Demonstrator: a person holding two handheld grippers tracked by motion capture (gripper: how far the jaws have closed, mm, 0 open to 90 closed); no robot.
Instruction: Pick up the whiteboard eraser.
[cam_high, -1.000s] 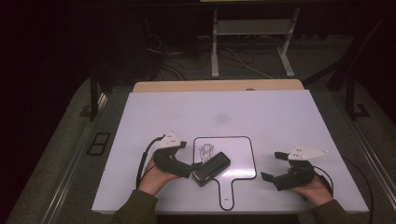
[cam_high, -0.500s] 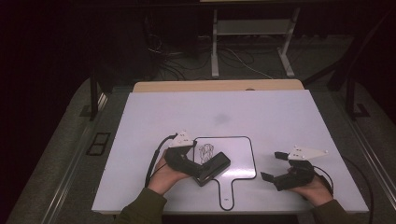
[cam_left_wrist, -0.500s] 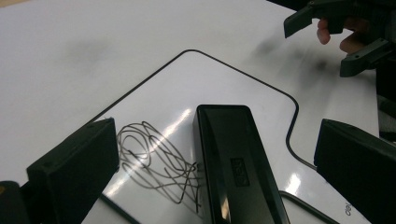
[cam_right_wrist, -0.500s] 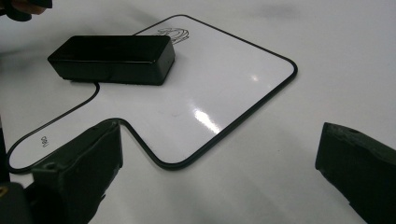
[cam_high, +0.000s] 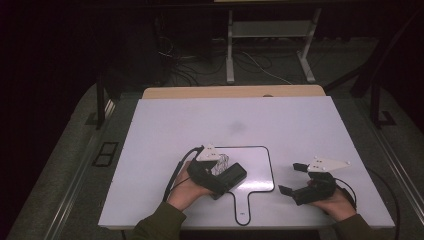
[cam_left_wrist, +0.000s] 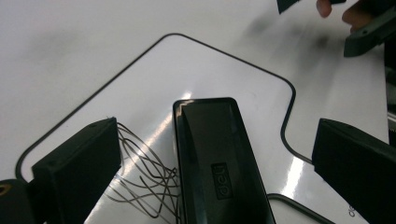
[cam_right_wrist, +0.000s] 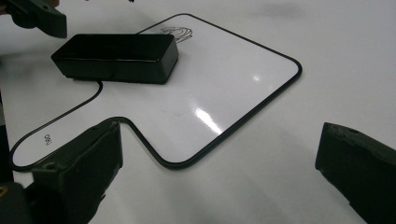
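Your table (cam_high: 300, 125) is wide and white, with bare surface beyond and to both sides of the work. On its near middle lies a small whiteboard (cam_high: 255, 170) with a black border and a handle tab pointing toward you. On the left part of that board lies a black eraser block (cam_left_wrist: 219, 168), a long rectangular case, with a scribble of thin pen lines (cam_left_wrist: 144, 182) just beside it, partly under its left edge.

Your left tool (cam_high: 220, 175) is spread wide, one jaw on each side of the eraser in the left gripper view, neither jaw touching it. Your right tool (cam_high: 295, 177) is also apart and holds nothing, resting on the table right of the board, well clear of it.

The step in hand looks like grasping the eraser to wipe the scribble. Close the left jaws squarely across the block's long sides, near its middle, so it does not twist when you push. Keep it flat on the board as you clamp; a tilted grip will smear rather than clean.

The board's near edge and handle sit close to the table's near edge, so stroke away from you or sideways. If the board slides, steady its bare right corner with the right tool.
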